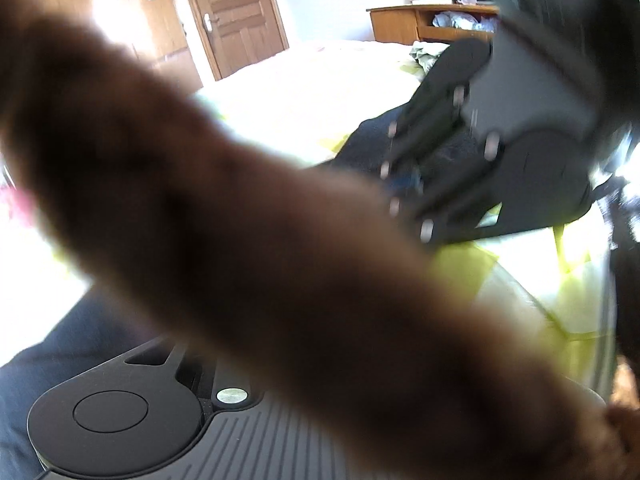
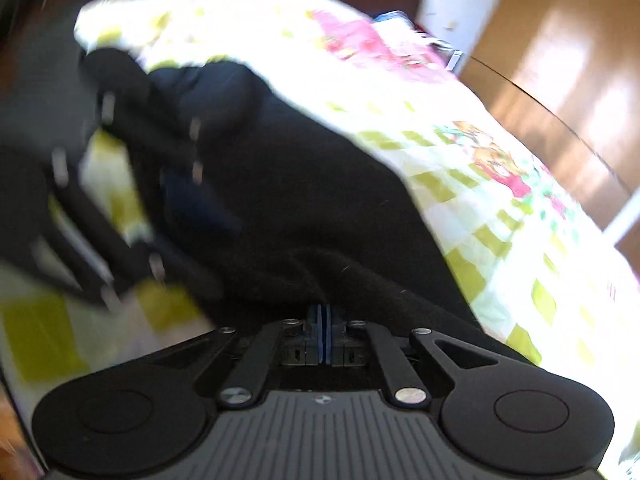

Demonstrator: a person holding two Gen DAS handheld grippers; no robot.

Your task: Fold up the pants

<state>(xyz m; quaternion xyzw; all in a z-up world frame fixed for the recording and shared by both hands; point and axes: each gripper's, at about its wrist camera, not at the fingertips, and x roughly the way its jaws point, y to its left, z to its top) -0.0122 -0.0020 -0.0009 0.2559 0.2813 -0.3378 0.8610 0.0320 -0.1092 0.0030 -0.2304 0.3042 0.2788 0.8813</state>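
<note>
Black pants (image 2: 320, 208) clamped in right tongs (image 2: 324, 316); left tongs' (image 2: 208, 200) state unclear

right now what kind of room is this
Most likely a bedroom: black pants lie on a bed with a checked quilt, with a wooden door and a cluttered wooden desk behind.

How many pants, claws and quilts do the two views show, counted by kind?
Pants: 1
Claws: 2, the left claw and the right claw
Quilt: 1
Total: 4
</note>
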